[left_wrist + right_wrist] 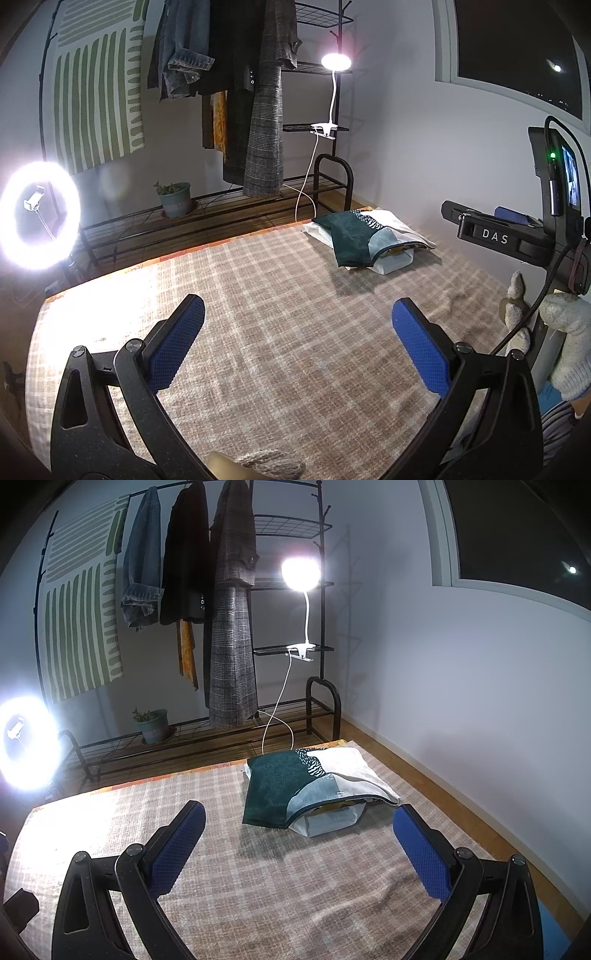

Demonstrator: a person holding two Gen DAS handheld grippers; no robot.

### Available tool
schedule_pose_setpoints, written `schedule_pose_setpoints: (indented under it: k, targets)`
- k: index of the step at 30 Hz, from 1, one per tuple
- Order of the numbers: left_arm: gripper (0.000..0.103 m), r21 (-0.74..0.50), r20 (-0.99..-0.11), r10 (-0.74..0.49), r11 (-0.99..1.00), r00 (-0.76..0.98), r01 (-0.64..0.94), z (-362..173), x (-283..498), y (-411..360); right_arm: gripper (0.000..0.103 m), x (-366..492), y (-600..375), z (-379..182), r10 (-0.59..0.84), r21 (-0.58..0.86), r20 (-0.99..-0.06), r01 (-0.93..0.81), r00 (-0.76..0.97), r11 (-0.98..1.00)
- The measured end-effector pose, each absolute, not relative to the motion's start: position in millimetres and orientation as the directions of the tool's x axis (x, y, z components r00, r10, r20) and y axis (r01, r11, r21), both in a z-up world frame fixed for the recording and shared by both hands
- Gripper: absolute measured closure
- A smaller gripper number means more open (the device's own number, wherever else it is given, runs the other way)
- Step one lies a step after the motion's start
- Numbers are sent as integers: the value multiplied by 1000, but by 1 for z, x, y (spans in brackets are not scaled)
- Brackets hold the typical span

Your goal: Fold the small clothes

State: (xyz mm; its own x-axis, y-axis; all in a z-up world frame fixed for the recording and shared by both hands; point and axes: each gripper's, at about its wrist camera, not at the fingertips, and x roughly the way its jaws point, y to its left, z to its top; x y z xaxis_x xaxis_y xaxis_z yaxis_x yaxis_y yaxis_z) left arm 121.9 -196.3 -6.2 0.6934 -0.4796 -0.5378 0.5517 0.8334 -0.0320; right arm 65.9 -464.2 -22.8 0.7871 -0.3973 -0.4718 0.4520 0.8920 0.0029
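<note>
Both the left tongs [298, 347] and right tongs [299, 853] gape wide and empty above the checked blanket [280, 295]. The folded clothes pile [314, 790] sits at its far edge; a careless grab could topple the overhanging green piece.

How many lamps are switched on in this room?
2: a ring light at far left beside the rack, and a clip lamp clamped on the rack's shelf. Others outside the views may be hidden.

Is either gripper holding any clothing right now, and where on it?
No. The left gripper and right gripper are both open over the checked blanket; the folded pile lies untouched.
</note>
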Motion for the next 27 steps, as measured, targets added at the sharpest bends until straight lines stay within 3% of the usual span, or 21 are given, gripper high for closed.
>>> schedule_pose_setpoints:
  k: [27]
  targets:
    - [0, -14, -544, -483, 823, 687, 567, -5, 118, -193, 0, 65, -463, -24, -396, -6, -475, 446, 786, 895]
